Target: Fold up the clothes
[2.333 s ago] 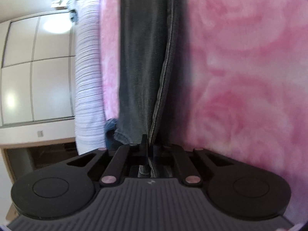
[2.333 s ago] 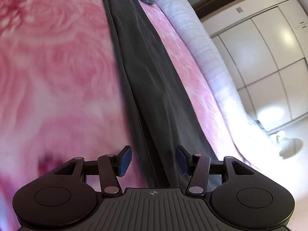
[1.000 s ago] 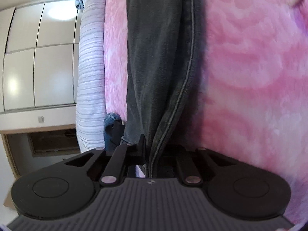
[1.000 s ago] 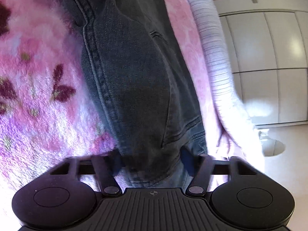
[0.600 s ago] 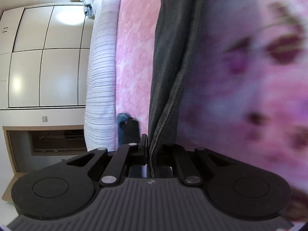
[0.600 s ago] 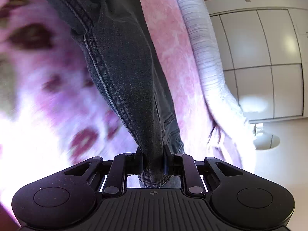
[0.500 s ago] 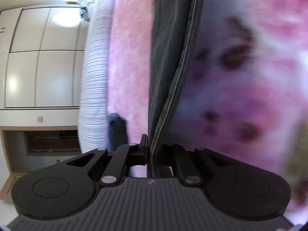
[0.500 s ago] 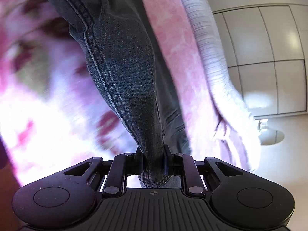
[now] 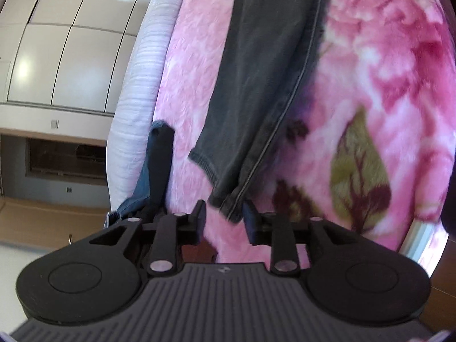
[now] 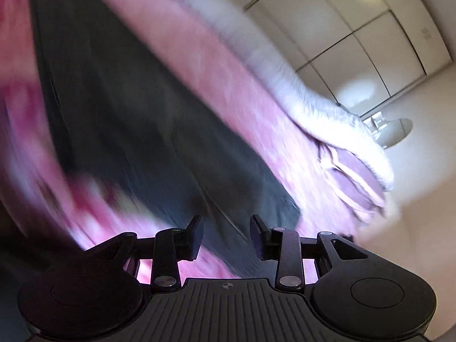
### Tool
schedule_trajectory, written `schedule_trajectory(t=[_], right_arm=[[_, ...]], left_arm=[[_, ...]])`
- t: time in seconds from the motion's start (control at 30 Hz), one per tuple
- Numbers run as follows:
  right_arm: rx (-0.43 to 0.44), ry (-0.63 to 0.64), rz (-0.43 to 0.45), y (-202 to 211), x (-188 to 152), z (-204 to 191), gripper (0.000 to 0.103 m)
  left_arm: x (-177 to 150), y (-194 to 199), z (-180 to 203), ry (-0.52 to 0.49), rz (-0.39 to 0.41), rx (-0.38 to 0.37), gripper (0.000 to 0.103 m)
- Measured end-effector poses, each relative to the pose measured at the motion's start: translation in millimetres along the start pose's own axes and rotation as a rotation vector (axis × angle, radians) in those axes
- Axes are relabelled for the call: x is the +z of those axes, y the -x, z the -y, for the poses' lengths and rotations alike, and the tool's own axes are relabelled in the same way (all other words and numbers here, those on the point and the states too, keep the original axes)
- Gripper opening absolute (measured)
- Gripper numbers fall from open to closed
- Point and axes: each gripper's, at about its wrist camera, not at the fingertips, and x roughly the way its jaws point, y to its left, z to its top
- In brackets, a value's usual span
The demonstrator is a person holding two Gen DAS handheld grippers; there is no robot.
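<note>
The dark grey jeans lay stretched along the pink floral blanket, running from the 12 o'clock edge of the left wrist view down to hems near 6 o'clock. The left gripper stood with its jaws apart and nothing between them, the leg hems lying just beyond its fingertips. A second, blue denim garment sat at about 8 o'clock beside the jeans, against the white striped bedding at the blanket's edge. In the right wrist view, heavily blurred, the right gripper was likewise spread wide and empty, with the jeans reaching from 11 o'clock down under its fingers. White cupboard doors showed at 2 o'clock.
</note>
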Motion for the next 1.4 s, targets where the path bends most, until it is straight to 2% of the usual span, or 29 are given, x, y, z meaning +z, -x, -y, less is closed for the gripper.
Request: schedule_trajectory(t=[0.13, 0.27, 0.37, 0.43, 0.53, 0.6, 0.73, 0.83, 0.9, 1.0, 1.07, 1.13, 1.2, 1.3, 1.4], right_arm=[[0.146, -0.147, 0.093, -9, 45, -5, 0.035], [0.301, -0.292, 0.166, -24, 83, -11, 0.035], [0.454, -0.395, 0.142, -49, 96, -32, 0.035], [0.561, -0.36, 0.038, -83, 104, -52, 0.035], [0.567, -0.309, 0.027, -90, 118, -54, 0.035], [0.578, -0.352, 0.073, -67, 114, -47, 0.035], [0.563, -0.404, 0.127, -62, 124, -49, 0.035], [0.592, -0.43, 0.109, -73, 127, -69, 0.035], [0.616, -0.381, 0.053, -90, 135, -92, 0.035], [0.602, -0.353, 0.085, -83, 157, -93, 0.035], [0.612, -0.376, 0.156, -80, 169, -97, 0.035], [0.639, -0.365, 0.155, -89, 184, -113, 0.035], [0.691, -0.34, 0.121, -102, 198, -133, 0.035], [0.692, -0.285, 0.173, -102, 216, -143, 0.035], [0.692, -0.314, 0.23, -105, 234, -140, 0.035]], left_arm=[[-18, 1, -11, 0.009, -0.058, 0.029, 0.028], [-37, 11, -21, 0.121, -0.107, 0.038, 0.028], [-37, 13, -25, 0.19, -0.1, 0.036, 0.028], [-26, 14, -24, 0.201, -0.068, 0.025, 0.028], [-3, 13, -23, 0.211, -0.001, 0.013, 0.028], [16, 10, -27, 0.23, 0.047, 0.01, 0.028], [55, -5, -42, 0.384, 0.138, -0.055, 0.028], [82, -22, -55, 0.537, 0.205, -0.153, 0.028], [99, -35, -56, 0.568, 0.226, -0.222, 0.028], [124, -43, -54, 0.571, 0.253, -0.274, 0.027], [138, -48, -57, 0.612, 0.292, -0.317, 0.027], [154, -57, -52, 0.621, 0.304, -0.381, 0.027], [165, -71, -37, 0.539, 0.263, -0.384, 0.027], [146, -80, -48, 0.589, 0.239, -0.372, 0.029], [125, -89, -59, 0.644, 0.216, -0.36, 0.031]])
